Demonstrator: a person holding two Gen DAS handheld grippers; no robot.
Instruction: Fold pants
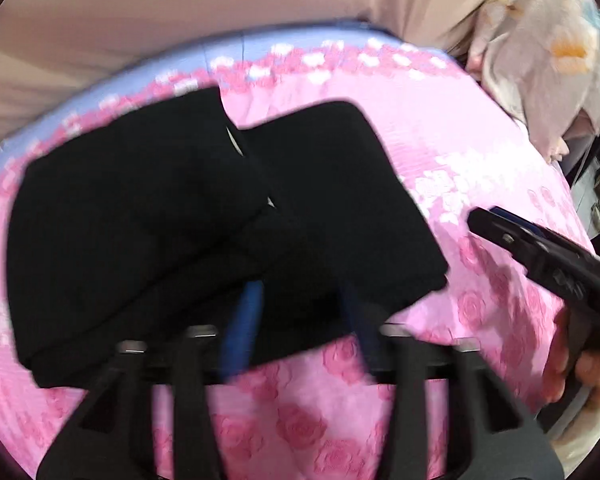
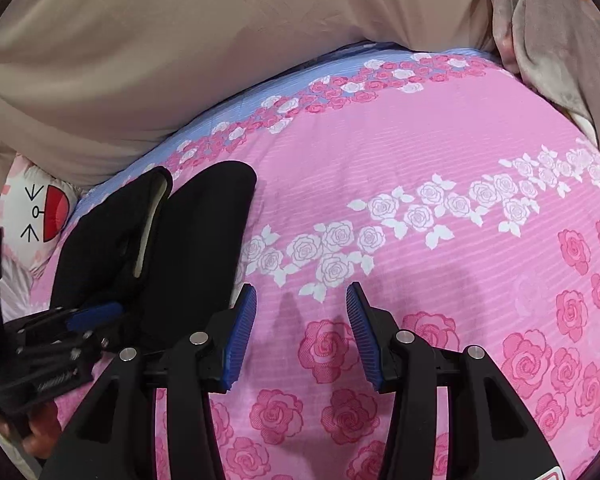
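Pants [image 1: 204, 216] lie folded, long axis across the bedspread [image 2: 420, 152]; left gripper [image 1: 300, 320] fingers spread, right gripper [image 2: 301, 332] fingers wide.

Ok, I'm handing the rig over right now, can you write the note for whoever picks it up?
Left gripper: open, fingers over the near edge of the black pants, not clamped.
Right gripper: open, empty, above bare pink bedsheet to the right of the pants.
Pants lie bunched in two lobes on the bed, a pale inner strip showing.
Done: partly folded, untidy.
Left: probably square the layers and make the final fold.
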